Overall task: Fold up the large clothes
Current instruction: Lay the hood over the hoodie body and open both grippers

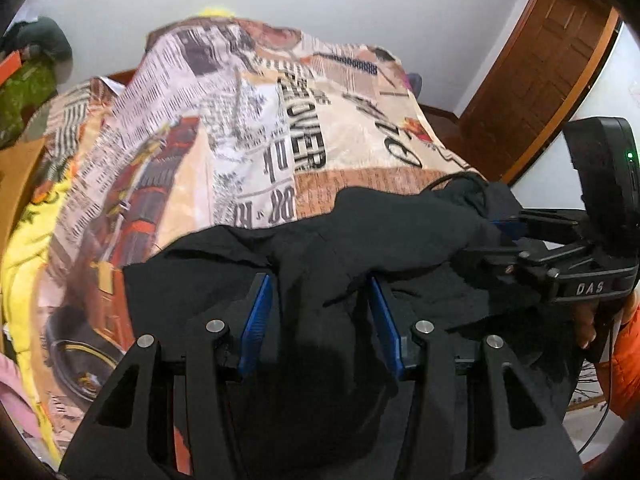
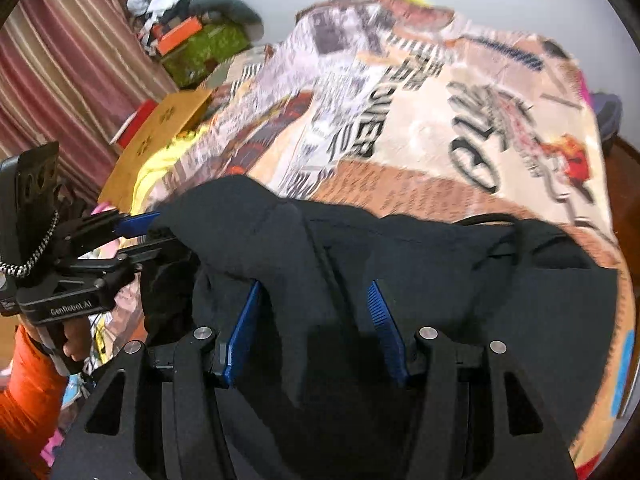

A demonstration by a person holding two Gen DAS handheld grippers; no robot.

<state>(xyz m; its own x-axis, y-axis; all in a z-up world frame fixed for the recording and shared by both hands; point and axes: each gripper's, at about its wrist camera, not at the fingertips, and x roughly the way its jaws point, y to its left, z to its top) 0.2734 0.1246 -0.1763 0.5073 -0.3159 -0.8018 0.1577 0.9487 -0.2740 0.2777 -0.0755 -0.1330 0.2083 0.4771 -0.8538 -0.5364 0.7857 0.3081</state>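
A large black garment (image 1: 360,232) lies bunched at the near edge of a bed; it also shows in the right wrist view (image 2: 440,264). My left gripper (image 1: 320,284) has its blue pads spread, with black cloth lying between them. My right gripper (image 2: 316,292) is also spread, with a fold of the garment between its pads. Each gripper shows in the other's view: the right one (image 1: 508,236) at the garment's right end, the left one (image 2: 148,236) at its left end, fingers reaching into the cloth. A black drawstring (image 2: 492,248) lies on the garment.
The bed carries a newspaper-print cover (image 1: 280,128) over a yellow blanket (image 1: 24,248). A brown wooden door (image 1: 540,68) is at the right. A cardboard box (image 2: 160,140), clutter (image 2: 192,36) and a striped curtain (image 2: 60,68) are on the left.
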